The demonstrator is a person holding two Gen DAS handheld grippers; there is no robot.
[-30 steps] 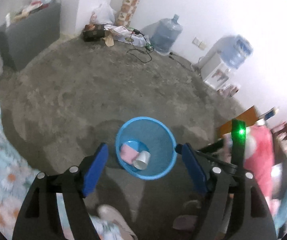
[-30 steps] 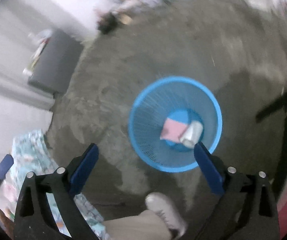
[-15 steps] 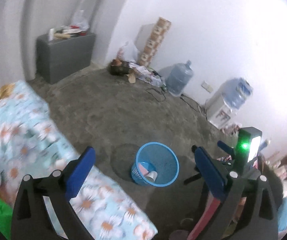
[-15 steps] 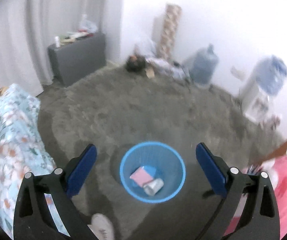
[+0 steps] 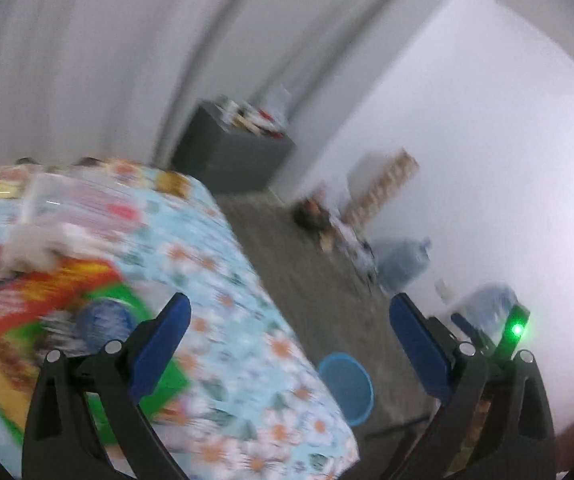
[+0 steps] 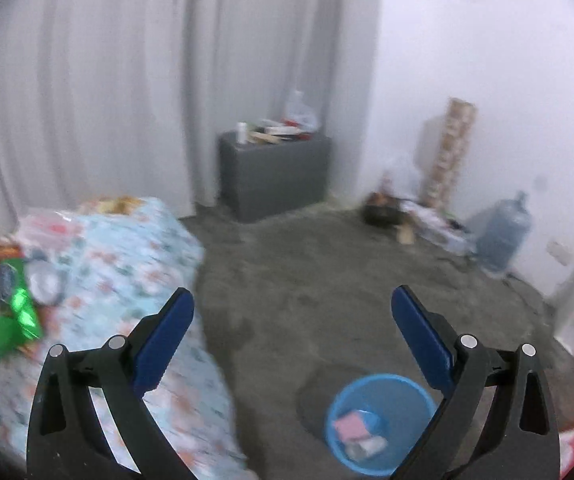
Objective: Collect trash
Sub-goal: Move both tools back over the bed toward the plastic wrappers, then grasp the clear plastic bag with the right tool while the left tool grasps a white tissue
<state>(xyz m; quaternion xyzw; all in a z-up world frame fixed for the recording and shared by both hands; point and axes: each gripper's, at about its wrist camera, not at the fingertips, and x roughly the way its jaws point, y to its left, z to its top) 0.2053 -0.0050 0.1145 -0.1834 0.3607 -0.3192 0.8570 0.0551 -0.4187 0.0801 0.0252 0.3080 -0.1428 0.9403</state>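
A blue mesh trash basket [image 6: 381,424] stands on the grey floor with a pink item [image 6: 349,427] and a crushed can [image 6: 367,446] inside; it also shows in the left wrist view [image 5: 346,386]. A table with a floral cloth [image 5: 247,344] carries blurred trash: a red and green snack bag [image 5: 47,292], a blue round lid [image 5: 105,322], clear plastic packaging [image 5: 83,204]. The right wrist view shows the green bag [image 6: 7,320] on that table [image 6: 135,264]. My left gripper [image 5: 289,332] is open and empty over the table edge. My right gripper [image 6: 291,328] is open and empty, above the floor.
A grey cabinet [image 6: 275,172] with clutter on top stands by the white curtain [image 6: 107,80]. A water jug [image 6: 503,236], a tall patterned box [image 6: 449,152] and floor clutter [image 6: 387,210] line the far wall. A water dispenser [image 5: 491,308] stands at right.
Both grippers have risen and tilted up away from the basket and swung left toward the table with the floral cloth. Both stay open and empty.
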